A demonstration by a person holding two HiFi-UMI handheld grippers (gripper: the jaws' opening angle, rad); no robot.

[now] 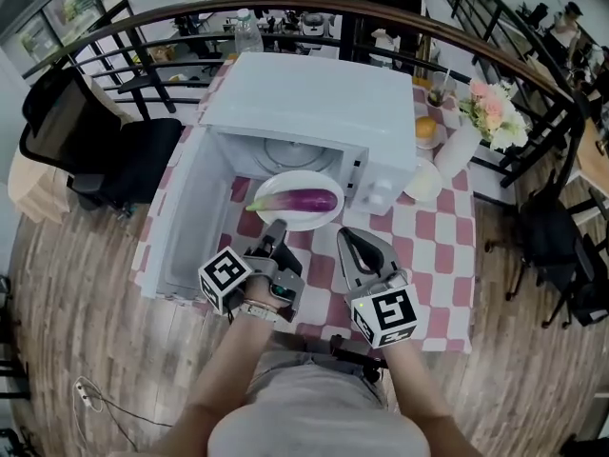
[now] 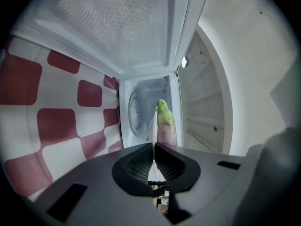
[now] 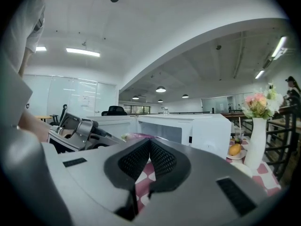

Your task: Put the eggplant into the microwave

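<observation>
A purple eggplant (image 1: 303, 199) with a green stem lies on a white plate (image 1: 315, 225) at the mouth of the white microwave (image 1: 314, 93), whose door (image 1: 186, 222) swings open to the left. The plate sticks partly out over the checkered cloth. My left gripper (image 1: 277, 228) is shut on the plate's near rim, rolled onto its side. In the left gripper view the eggplant (image 2: 165, 121) and the plate's thin edge (image 2: 152, 126) stand just beyond the closed left gripper (image 2: 154, 145), with the turntable (image 2: 134, 113) behind. My right gripper (image 1: 348, 239) is shut and empty, right of the plate, in front of the control panel.
A red-and-white checkered cloth (image 1: 438, 246) covers the table. A vase of flowers (image 1: 490, 108), an orange on a saucer (image 1: 425, 129) and a white dish (image 1: 422, 179) stand right of the microwave. A water bottle (image 1: 246, 31) is behind it, a black chair (image 1: 86, 141) at left.
</observation>
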